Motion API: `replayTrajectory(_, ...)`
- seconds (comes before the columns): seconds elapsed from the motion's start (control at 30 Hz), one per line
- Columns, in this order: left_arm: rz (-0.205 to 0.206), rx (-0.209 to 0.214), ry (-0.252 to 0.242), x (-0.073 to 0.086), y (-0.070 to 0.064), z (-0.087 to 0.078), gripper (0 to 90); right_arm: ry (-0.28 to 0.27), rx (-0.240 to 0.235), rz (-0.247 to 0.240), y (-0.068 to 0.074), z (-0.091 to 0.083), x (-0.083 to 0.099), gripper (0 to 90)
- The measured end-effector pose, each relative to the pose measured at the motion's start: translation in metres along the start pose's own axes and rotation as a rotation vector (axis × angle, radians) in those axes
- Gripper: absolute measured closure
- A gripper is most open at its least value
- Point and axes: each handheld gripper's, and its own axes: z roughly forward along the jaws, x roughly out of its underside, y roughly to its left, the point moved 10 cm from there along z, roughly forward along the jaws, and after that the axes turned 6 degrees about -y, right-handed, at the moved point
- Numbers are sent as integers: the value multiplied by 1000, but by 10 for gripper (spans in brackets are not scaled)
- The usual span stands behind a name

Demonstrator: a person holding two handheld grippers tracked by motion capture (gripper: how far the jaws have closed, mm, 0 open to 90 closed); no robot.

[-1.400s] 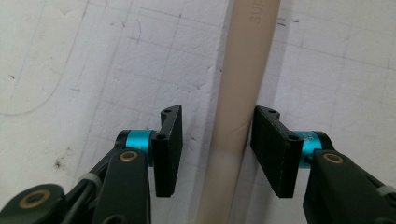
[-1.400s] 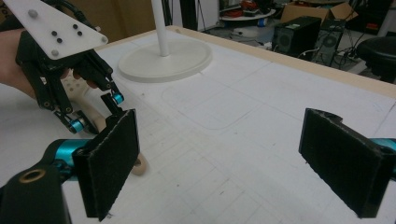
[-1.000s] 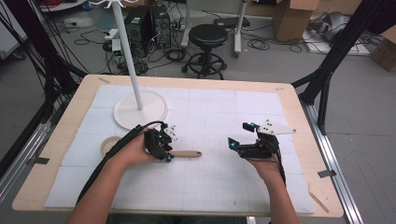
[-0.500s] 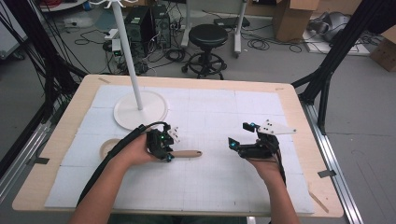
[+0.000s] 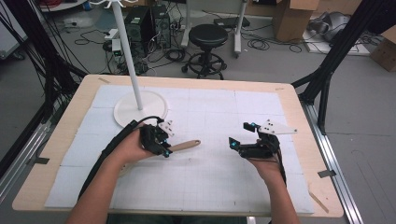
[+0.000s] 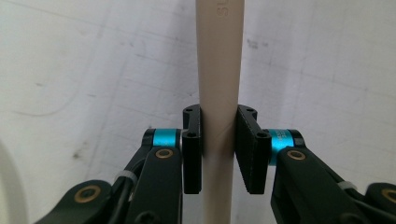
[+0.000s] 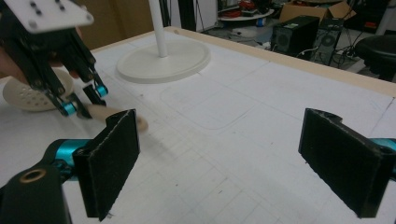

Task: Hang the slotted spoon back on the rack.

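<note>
A beige slotted spoon lies on the white mat, its handle (image 5: 187,145) pointing right. My left gripper (image 5: 162,143) is shut on that handle; in the left gripper view both pads (image 6: 192,154) press against the handle (image 6: 219,56). The right gripper view shows the spoon's perforated head (image 7: 28,93) behind the left gripper (image 7: 85,100), with the handle tip (image 7: 140,123) sticking out. My right gripper (image 5: 239,135) stands open about a hand's width right of the handle end, low over the mat, with nothing between its pads (image 7: 112,163).
A white stand with a round base (image 5: 152,105) and a tall pole (image 5: 128,56) stands at the back left of the table (image 5: 299,116). Beyond the table are a black stool (image 5: 208,35), computer cases and cables on the floor.
</note>
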Motion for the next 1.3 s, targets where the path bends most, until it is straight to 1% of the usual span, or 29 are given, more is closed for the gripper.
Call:
replayTrajectory(0.13, -28, -20, -90, -7, 3, -23, 737, 4, 2, -1, 0, 0, 1, 115)
replayTrajectory(0.2, -26, -29, -129, -10, 4, -34, 737, 6, -1, -5, 0, 1, 1, 114)
replayTrajectory(0.23, -26, -37, -157, -13, 4, -41, 737, 7, -1, -5, 0, 1, 1, 115)
replayTrajectory(0.27, -17, -49, -172, -14, 5, -46, 737, 11, 0, -4, 1, 1, 2, 115)
replayTrajectory(0.3, -22, -57, -187, -16, 5, -50, 737, 12, -1, -4, 1, 2, 2, 115)
replayTrajectory(0.37, -16, -73, -203, -18, 6, -58, 737, 14, -2, -6, 1, 2, 2, 115)
replayTrajectory(0.43, -26, -91, -224, -21, 8, -65, 737, 17, -3, 2, 2, 2, 3, 114)
replayTrajectory(0.5, -34, -116, -247, -23, 11, -74, 738, 15, 0, -1, 1, 2, 3, 115)
replayTrajectory(0.63, -47, -135, -295, -28, 16, -94, 737, 13, 3, 3, 0, 1, 3, 115)
replayTrajectory(0.7, -48, -150, -306, -29, 18, -104, 737, 11, 1, -1, 0, 2, 3, 115)
replayTrajectory(0.73, -53, -156, -321, -31, 19, -108, 737, 9, 3, -6, -1, 2, 3, 115)
replayTrajectory(0.83, -56, -177, -347, -33, 23, -126, 738, 12, 1, -7, 0, 3, 3, 114)
replayTrajectory(0.9, -58, -190, -362, -35, 26, -134, 738, 14, -1, -2, 0, 3, 3, 114)
replayTrajectory(1.03, -65, -208, -397, -38, 30, -151, 738, 13, 0, -4, 1, 2, 3, 115)
replayTrajectory(1.07, -73, -211, -404, -38, 31, -155, 737, 17, -1, 4, 1, 2, 3, 115)
replayTrajectory(1.13, -73, -213, -415, -39, 33, -160, 738, 13, -1, -3, 0, 3, 3, 114)
replayTrajectory(1.2, -83, -215, -426, -41, 34, -165, 737, 16, -3, 3, 1, 3, 3, 115)
replayTrajectory(1.3, -91, -218, -441, -42, 37, -172, 737, 15, -3, -4, 0, 3, 4, 115)
